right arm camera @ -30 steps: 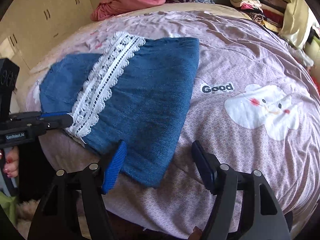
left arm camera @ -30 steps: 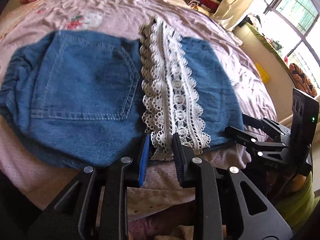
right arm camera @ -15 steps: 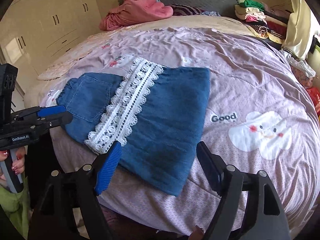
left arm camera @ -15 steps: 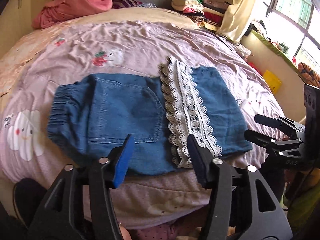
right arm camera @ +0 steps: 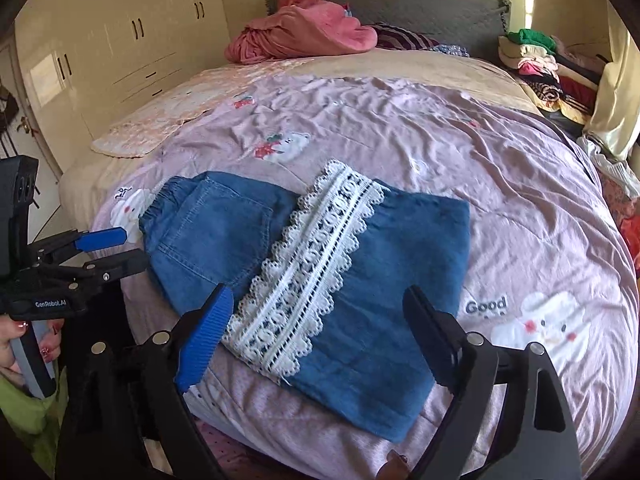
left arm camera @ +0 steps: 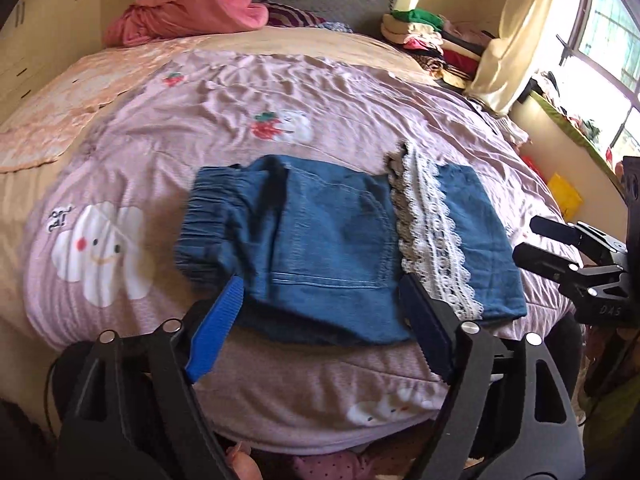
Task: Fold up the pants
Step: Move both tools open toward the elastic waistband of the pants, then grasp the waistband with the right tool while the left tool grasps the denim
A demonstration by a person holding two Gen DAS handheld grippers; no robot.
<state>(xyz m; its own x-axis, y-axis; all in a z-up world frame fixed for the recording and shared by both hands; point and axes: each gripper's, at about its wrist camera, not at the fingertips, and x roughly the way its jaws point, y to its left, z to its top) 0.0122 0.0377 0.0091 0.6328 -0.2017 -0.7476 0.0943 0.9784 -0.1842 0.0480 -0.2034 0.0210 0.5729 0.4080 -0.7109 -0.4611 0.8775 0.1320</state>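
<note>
Black-framed left tool [left arm camera: 320, 320] has silver screws, one blue ribbed pad, one dark pad.

One pair of denim pants [left arm camera: 328, 248] with one white lace band [left arm camera: 434, 240], two grippers, left gripper [left arm camera: 320, 332] and right gripper [right arm camera: 320, 340], one bed [right arm camera: 520, 184], one pink blanket heap [right arm camera: 304, 36], one stack of folded clothes [right arm camera: 536, 60]

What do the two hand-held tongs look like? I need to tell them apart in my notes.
Both are black with silver rivets. The left tongs and the right tongs each carry one bright blue ribbed pad and one dark pad. The left one's side reads "GenRobot.AI".
</note>
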